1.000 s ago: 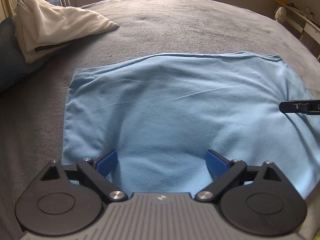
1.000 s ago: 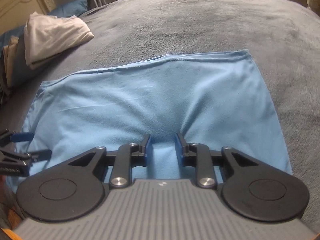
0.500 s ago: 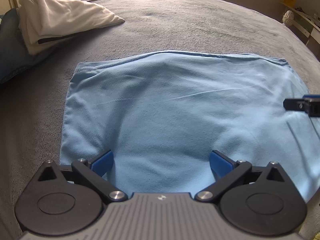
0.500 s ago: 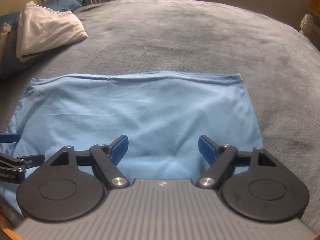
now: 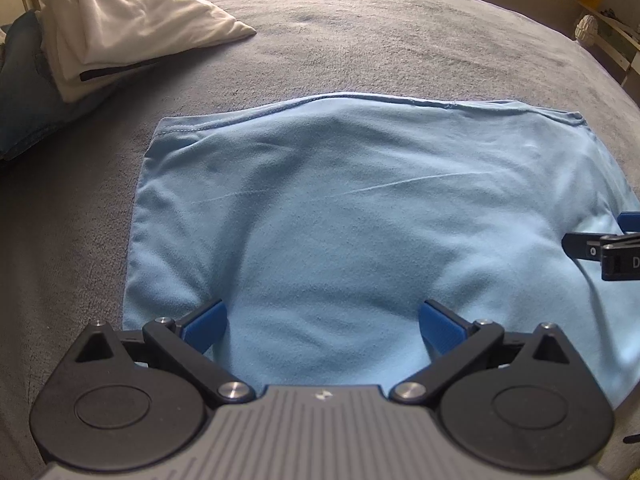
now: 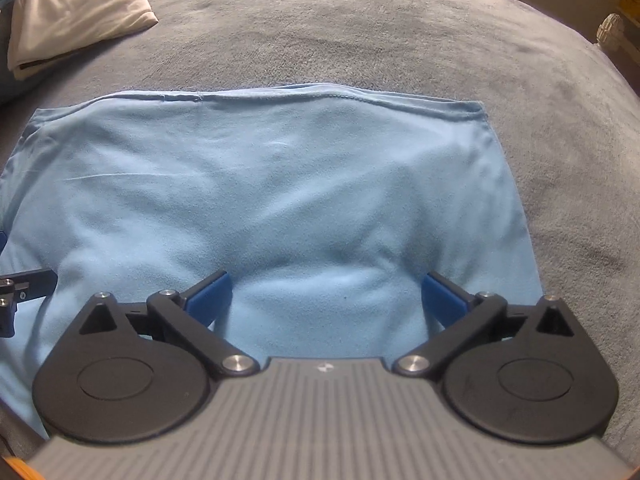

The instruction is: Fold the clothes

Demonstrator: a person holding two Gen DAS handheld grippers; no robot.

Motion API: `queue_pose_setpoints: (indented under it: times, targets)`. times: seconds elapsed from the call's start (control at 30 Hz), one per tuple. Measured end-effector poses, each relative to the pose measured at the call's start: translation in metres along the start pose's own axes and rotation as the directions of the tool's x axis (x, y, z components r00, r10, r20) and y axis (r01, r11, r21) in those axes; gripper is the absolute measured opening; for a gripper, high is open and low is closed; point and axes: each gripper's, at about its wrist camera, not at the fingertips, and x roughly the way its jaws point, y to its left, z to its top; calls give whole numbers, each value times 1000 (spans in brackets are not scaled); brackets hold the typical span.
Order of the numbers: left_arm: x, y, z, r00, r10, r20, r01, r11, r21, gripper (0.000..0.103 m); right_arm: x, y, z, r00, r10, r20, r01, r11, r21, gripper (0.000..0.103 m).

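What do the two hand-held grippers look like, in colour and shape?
Both look alike. The left gripper and the right gripper each have two blue finger pads on black linkage arms with silver pivot pins, two round black discs, and a grey ribbed body bearing a small white mark.

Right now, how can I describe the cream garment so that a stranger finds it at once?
Start from the grey bed cover and go to its far left corner. There lies the cream garment, folded, partly on a dark blue pillow. Unlike the light blue garment spread in front, it is pale and shows a dark trim.
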Motion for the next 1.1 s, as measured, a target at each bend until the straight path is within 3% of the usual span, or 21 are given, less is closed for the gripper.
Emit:
queue_pose_setpoints:
  times: [1.1]
  targets:
    - [1,1,0,1000,9,-14,-9,1000,-12,103,7,-7,2,999,35,-40,-33,998,56,102]
